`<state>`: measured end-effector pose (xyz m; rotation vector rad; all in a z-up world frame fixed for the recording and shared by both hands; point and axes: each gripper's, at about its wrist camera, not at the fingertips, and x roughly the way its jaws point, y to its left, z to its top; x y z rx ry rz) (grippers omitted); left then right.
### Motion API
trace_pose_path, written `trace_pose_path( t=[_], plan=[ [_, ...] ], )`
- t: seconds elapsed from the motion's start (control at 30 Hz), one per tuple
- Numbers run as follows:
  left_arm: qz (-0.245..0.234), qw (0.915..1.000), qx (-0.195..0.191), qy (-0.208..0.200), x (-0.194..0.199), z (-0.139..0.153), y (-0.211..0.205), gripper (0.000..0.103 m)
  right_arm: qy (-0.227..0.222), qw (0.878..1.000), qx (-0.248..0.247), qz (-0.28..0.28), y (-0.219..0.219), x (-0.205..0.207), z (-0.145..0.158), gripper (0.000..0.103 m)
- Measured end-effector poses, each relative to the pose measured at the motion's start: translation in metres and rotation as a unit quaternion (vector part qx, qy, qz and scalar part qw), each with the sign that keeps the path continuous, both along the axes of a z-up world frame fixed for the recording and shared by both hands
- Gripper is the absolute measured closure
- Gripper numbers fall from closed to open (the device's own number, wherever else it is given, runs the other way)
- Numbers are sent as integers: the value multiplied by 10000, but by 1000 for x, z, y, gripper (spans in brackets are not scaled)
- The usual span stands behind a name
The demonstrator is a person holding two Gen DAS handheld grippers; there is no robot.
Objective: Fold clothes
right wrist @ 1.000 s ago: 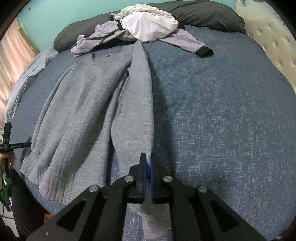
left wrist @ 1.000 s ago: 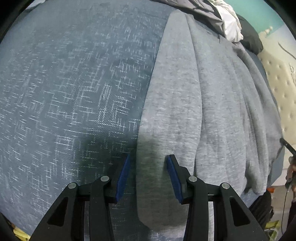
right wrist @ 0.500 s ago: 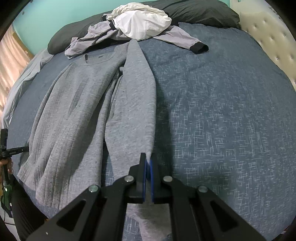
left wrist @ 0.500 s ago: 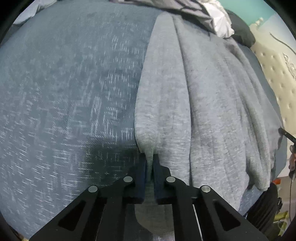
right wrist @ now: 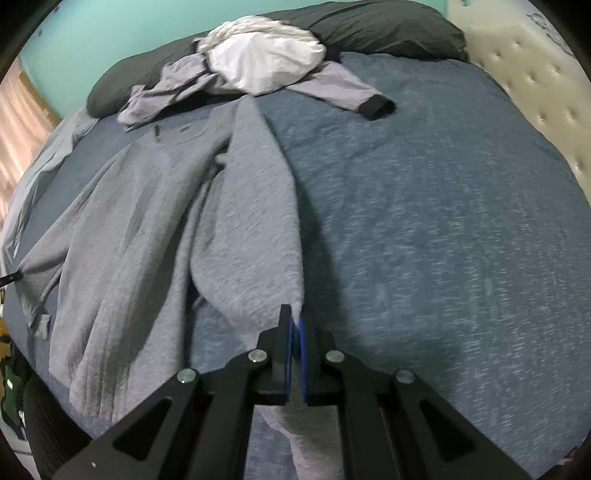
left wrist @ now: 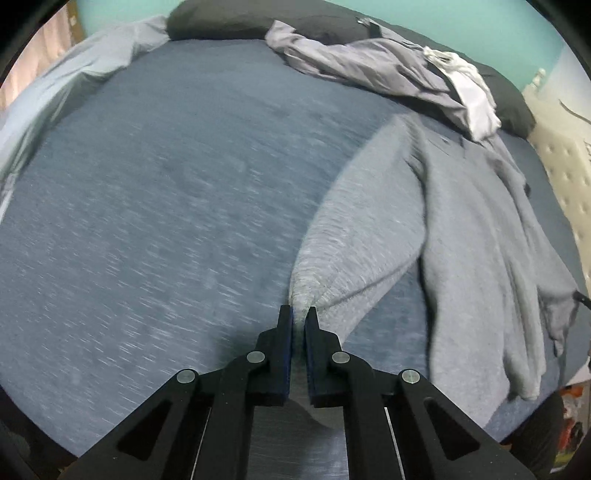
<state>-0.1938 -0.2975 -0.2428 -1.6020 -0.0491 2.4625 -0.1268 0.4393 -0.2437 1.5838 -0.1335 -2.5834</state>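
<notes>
Both sleeves pinched, I ready a grey sweatshirt for its first fold on the bed.

The blue bedspread (right wrist: 443, 221) carries everything: beyond the grey sweatshirt (right wrist: 147, 229), near the dark pillows (right wrist: 388, 29), a lilac jacket (right wrist: 332, 88) and a white garment (right wrist: 266, 59) lie heaped. The sweatshirt is spread lengthwise on the bedspread, hem toward me. My left gripper (left wrist: 299, 317) is clamped on one sleeve (left wrist: 354, 229), my right gripper (right wrist: 293, 317) on the other sleeve (right wrist: 255, 221), each lifted from the cloth. I judge the sleeve fold is underway; next, both sleeves should be carried inward over the body and laid flat without dragging it.
</notes>
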Motion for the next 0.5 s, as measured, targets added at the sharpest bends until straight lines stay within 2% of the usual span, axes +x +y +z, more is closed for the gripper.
trace_pose_path(
  t=[0.3,0.5],
  plan=[
    [251,9988,-397,-105,-48,1,-26,97,-8,9974,354,-629,64,-32,17,100],
    [570,9971,-431,-246,-75,-16,-44,97,-314,9931,778,-815,96,-60,-5,100]
  ],
)
